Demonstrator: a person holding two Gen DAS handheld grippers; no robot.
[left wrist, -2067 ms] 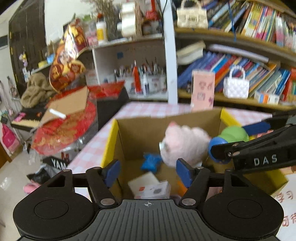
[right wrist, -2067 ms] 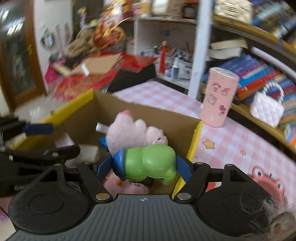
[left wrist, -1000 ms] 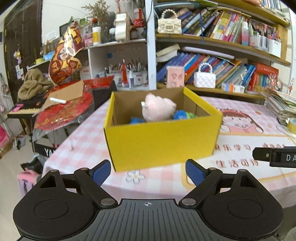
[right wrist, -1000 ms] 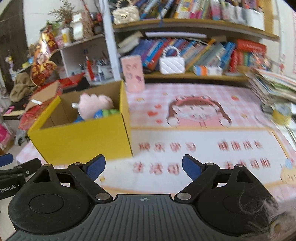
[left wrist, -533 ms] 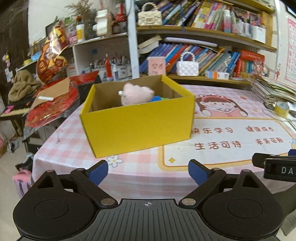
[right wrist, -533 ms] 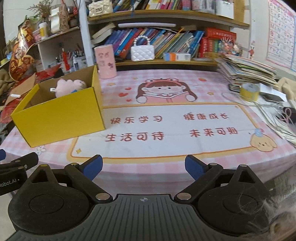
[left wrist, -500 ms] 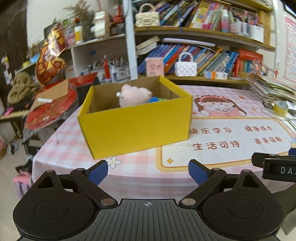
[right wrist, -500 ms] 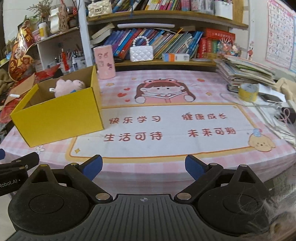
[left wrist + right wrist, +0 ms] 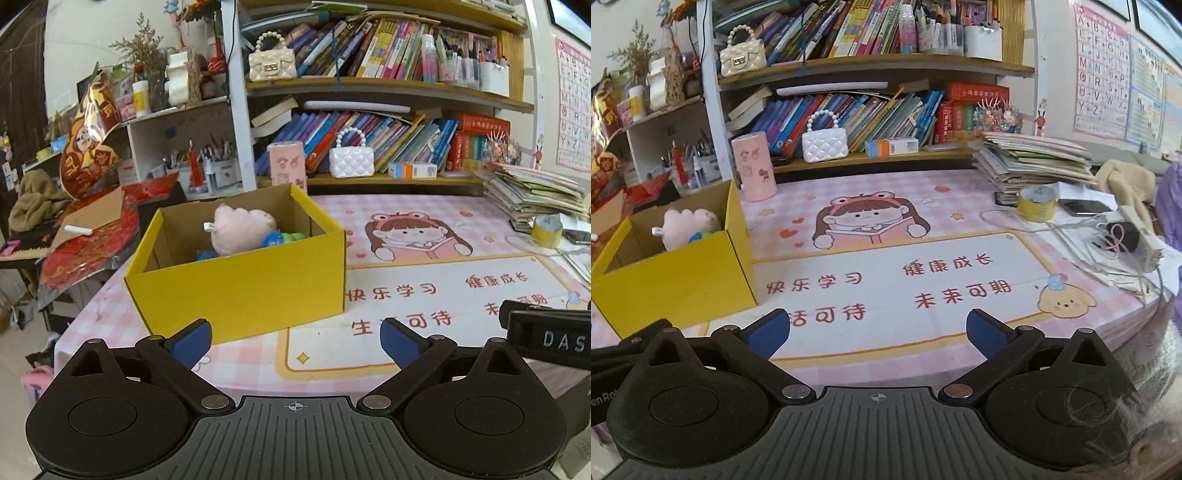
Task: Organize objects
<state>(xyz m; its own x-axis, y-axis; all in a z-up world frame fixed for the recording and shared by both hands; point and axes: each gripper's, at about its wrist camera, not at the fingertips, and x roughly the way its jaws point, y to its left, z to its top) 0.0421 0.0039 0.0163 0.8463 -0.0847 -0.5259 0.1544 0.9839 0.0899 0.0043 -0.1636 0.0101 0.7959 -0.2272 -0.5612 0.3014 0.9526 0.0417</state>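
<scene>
Both grippers have pulled back from the box (image 9: 240,291); the green toy (image 9: 293,236) the right gripper (image 9: 877,332) held earlier now lies inside beside the pink plush (image 9: 240,230). The left gripper (image 9: 295,338) and the right have just been opening and gape wide, with nothing between the jaws.

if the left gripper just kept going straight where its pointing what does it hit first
Most likely the near yellow wall of the cardboard box: it fills the space ahead of the open, empty left gripper. Depth is unclear, so it might meet the tablecloth just before it.
</scene>
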